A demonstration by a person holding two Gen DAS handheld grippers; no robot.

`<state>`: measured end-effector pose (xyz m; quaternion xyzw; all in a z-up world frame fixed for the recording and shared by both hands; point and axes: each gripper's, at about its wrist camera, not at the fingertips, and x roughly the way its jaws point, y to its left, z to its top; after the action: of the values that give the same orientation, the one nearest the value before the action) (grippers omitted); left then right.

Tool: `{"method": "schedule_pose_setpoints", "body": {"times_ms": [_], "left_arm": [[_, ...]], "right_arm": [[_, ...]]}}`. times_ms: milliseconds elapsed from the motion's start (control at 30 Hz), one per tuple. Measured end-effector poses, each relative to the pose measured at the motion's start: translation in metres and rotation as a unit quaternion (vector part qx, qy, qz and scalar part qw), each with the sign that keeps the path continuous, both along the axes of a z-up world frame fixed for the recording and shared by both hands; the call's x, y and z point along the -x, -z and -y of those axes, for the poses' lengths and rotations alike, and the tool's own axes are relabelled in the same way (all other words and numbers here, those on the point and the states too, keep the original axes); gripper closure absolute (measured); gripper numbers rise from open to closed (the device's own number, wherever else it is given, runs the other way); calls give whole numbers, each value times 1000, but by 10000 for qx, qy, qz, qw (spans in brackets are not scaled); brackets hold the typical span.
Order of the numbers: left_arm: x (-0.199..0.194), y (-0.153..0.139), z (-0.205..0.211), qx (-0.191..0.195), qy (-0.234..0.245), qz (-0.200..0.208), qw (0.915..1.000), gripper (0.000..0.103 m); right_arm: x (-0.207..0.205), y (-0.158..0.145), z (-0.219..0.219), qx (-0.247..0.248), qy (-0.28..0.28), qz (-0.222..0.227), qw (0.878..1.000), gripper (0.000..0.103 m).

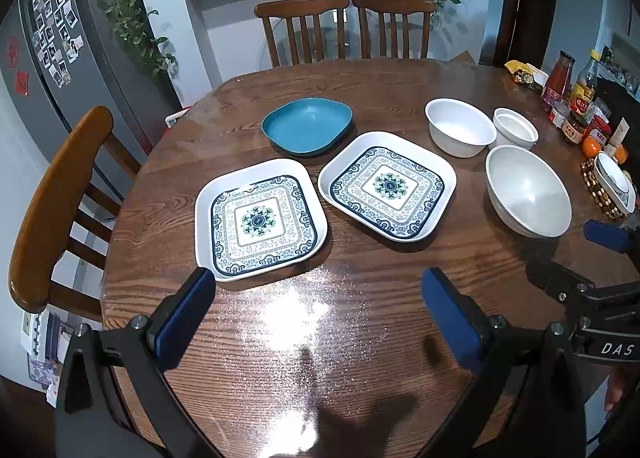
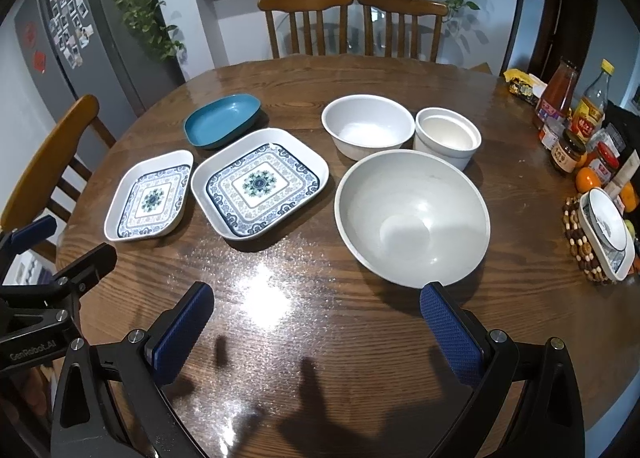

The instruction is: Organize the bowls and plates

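Observation:
Two square patterned plates lie side by side on the round wooden table [image 1: 360, 338]: the left plate [image 1: 260, 220] [image 2: 150, 198] and the right plate [image 1: 387, 185] [image 2: 260, 182]. Behind them sits a blue dish [image 1: 307, 125] [image 2: 222, 120]. To the right stand a large grey bowl [image 1: 528, 191] [image 2: 412, 218], a white bowl [image 1: 460, 127] [image 2: 368, 126] and a small white ramekin [image 1: 515, 128] [image 2: 447, 137]. My left gripper [image 1: 318, 304] hovers open above the table's near edge, short of the left plate. My right gripper [image 2: 318, 316] is open too, its right finger close to the grey bowl's near rim. Both hold nothing.
Sauce bottles and jars [image 2: 576, 118], oranges [image 2: 588, 180] and a small dish on a beaded trivet [image 2: 600, 234] crowd the table's right edge. Wooden chairs stand at the far side [image 1: 344, 30] and at the left [image 1: 52, 210]. A fridge [image 1: 60, 38] is at the left.

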<state>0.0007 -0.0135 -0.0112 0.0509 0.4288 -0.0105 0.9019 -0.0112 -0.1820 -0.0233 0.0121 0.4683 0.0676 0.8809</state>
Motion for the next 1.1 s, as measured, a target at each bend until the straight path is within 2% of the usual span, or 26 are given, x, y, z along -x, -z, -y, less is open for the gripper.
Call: {"method": "schedule_pose_setpoints", "body": {"times_ms": [833,967,1100], "left_arm": [[-4,6,-14,60,-45,-109,9999,1],[-7,10,-23,189,-74,-177,9996,1],[-15,16,-47,496,-279,-257,9980,1]], "right_arm": [[-2,4,-17,-19,-96,-78,9999,0],[-2,8,-21,-102,-127,-136,9998,0],[-4,13,-31,-360,-277,-243,9987,0]]}}
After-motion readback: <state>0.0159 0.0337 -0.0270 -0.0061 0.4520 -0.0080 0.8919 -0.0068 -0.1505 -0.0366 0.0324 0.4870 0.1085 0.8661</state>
